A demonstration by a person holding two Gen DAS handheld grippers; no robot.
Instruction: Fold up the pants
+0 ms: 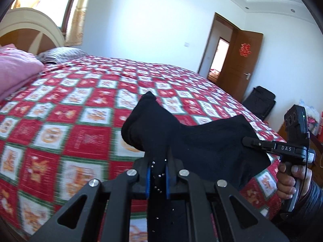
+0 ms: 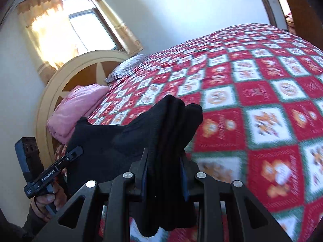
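Matt black knit cloth pants (image 1: 201,141), quilted cotton-like bedspread (image 1: 80,104), glossy brown wooden door (image 1: 242,64).

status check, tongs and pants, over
Left tongs shut on black pants. Right tongs shut on same pants, held above quilt. Nothing blocking.

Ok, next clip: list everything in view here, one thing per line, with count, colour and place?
pants: 1, black, held up over the bed between both grippers
bed: 1, red, white and green checked cover, below
blanket: 1, pink, by the headboard
pillow: 1, grey striped, at the bed's head
headboard: 1, cream and brown, under the window
door: 1, brown, open, far wall
bag: 1, black, beside the door
left gripper: shut on the pants
right gripper: shut on the pants
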